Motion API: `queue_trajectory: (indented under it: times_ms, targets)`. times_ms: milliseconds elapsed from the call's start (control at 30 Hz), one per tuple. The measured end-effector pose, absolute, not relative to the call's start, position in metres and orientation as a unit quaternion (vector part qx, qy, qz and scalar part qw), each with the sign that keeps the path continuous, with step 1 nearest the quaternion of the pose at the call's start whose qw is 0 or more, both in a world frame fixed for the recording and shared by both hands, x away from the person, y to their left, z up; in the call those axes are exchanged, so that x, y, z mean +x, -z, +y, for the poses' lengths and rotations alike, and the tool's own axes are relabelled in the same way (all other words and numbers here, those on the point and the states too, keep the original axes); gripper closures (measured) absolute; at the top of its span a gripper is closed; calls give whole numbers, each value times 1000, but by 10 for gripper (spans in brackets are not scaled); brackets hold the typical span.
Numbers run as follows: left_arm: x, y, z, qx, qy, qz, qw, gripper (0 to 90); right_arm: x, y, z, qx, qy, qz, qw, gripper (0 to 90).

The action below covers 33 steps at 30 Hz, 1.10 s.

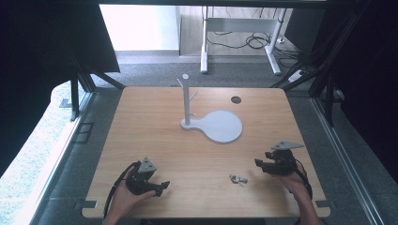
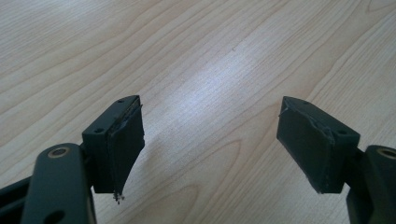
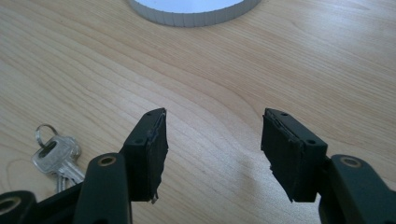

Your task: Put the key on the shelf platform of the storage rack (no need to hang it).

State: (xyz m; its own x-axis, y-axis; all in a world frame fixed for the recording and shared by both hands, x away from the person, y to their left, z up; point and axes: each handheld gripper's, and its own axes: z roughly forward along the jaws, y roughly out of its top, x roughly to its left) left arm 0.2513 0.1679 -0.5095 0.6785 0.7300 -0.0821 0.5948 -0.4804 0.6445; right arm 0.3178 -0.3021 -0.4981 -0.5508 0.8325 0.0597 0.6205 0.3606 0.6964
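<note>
- The light wooden counter (image 1: 155, 136) with rounded corners fills the middle of the high view, and a small dark round hole (image 1: 236, 99) sits in it at about 1 o'clock from its centre.
- Near the centre of the counter stands a pale grey stand (image 1: 187, 101): a thin upright post with short side pegs, rising from the left end of a flat round grey base plate (image 1: 223, 126).
- Your left tongs (image 1: 162, 186), black with a grey three-cornered plate on top, are at about 7 o'clock of the counter, in your left hand (image 1: 123, 199), and they point to the right.
- In the left gripper view the jaws of the left tongs (image 2: 210, 140) stand wide apart, with only bare wood grain between them.
- Your right tongs (image 1: 259, 164) are at about 4 o'clock of the counter, in your right hand (image 1: 293, 180), and they point to the left.
- In the right gripper view the jaws of the right tongs (image 3: 212, 144) are also spread apart and they hold nothing.
- A small bunch of silver metal keys on a ring (image 1: 238, 179) lies flat on the counter at about 5 o'clock from its centre, between both tongs and nearer to the right ones.
- In the right gripper view the keys (image 3: 56, 156) lie at 9 o'clock of the tongs, outside the jaws, and the rim of the base plate (image 3: 191, 17) is at 12 o'clock.
</note>
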Motion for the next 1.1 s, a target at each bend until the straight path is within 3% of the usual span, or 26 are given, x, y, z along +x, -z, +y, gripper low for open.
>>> queue_trajectory:
  times_ms: [633,1100]
  targets:
    - [250,508,169,852,-102,388,335,233,315,458,-282,416,-297,850,129,492]
    - [250,509,167,854,-101,385,336,234,313,448,-262,378,-284,876,93,533]
